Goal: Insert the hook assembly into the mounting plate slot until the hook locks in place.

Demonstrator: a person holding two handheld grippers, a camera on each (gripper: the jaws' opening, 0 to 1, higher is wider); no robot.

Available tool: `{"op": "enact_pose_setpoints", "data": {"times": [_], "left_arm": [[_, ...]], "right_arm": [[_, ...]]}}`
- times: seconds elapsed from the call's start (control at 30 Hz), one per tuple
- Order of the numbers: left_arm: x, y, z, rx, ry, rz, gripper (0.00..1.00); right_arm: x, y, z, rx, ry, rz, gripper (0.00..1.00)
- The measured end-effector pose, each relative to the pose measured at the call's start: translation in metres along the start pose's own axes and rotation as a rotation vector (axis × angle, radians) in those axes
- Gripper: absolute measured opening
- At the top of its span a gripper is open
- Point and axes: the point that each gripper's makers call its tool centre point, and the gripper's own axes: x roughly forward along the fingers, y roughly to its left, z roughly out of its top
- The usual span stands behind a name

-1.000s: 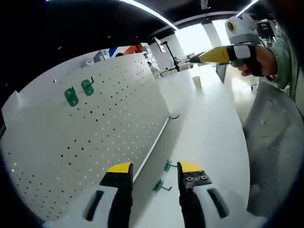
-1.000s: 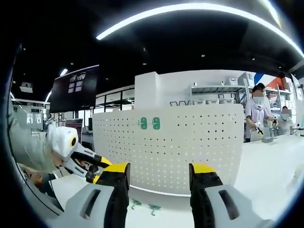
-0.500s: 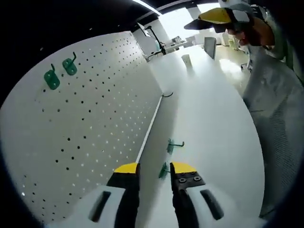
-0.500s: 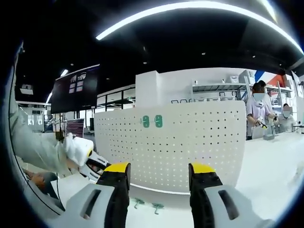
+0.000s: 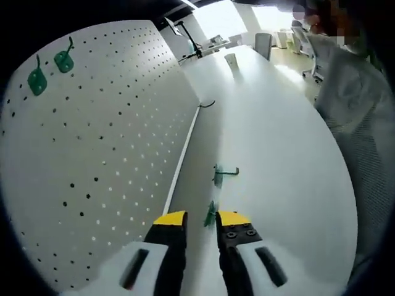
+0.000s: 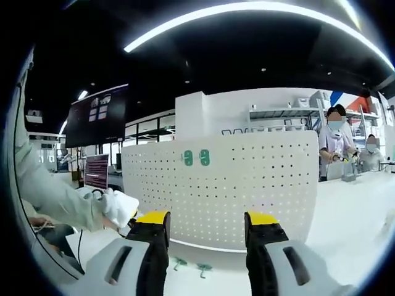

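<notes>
Now that the left tool (image 5: pixel 200 221) has dropped low over the white table (image 5: pixel 278 142) and its yellow-tipped jaws have drawn in from wide to a narrow gap, the nearer of two small green plastic hooks with wire prongs (image 5: pixel 210 216) sits right at the jaw tips, just off the right one; whether the pads touch it yet I cannot tell. The second green hook (image 5: pixel 218 174) lies a little farther along the table, near the foot of the upright white perforated mounting board (image 5: pixel 105 142), which already carries two green hooks high up (image 5: pixel 49 69). In the right gripper view the right tool (image 6: pixel 207 223) hangs back with its jaws wide apart and nothing between them, facing the board (image 6: pixel 247 191), its hung pair (image 6: pixel 195 158) and the two loose hooks (image 6: pixel 190 266) below. The closing-in suggests the pick-up of the next hook is about to happen; insertion into the board's slots has not begun for this one.
</notes>
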Motion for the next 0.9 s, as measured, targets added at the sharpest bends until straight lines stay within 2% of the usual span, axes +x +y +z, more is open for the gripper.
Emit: {"op": "enact_pose_setpoints", "data": {"times": [0.43, 0.53, 0.63, 0.9], "left_arm": [[0.021, -0.001, -0.016, 0.036, 0.038, -0.041, 0.17], [0.025, 0.001, -0.022, 0.03, 0.049, -0.048, 0.17], [0.031, 0.0, -0.028, -0.008, 0.046, -0.082, 0.18], [0.04, 0.002, -0.034, -0.018, 0.053, -0.1, 0.16]], "right_arm": [[-0.001, 0.0, -0.008, 0.043, 0.009, -0.011, 0.46], [-0.001, 0.001, -0.009, 0.045, 0.011, -0.01, 0.46], [-0.001, 0.003, -0.013, 0.045, 0.023, -0.007, 0.46], [-0.003, 0.004, -0.017, 0.053, 0.037, -0.009, 0.46]]}}
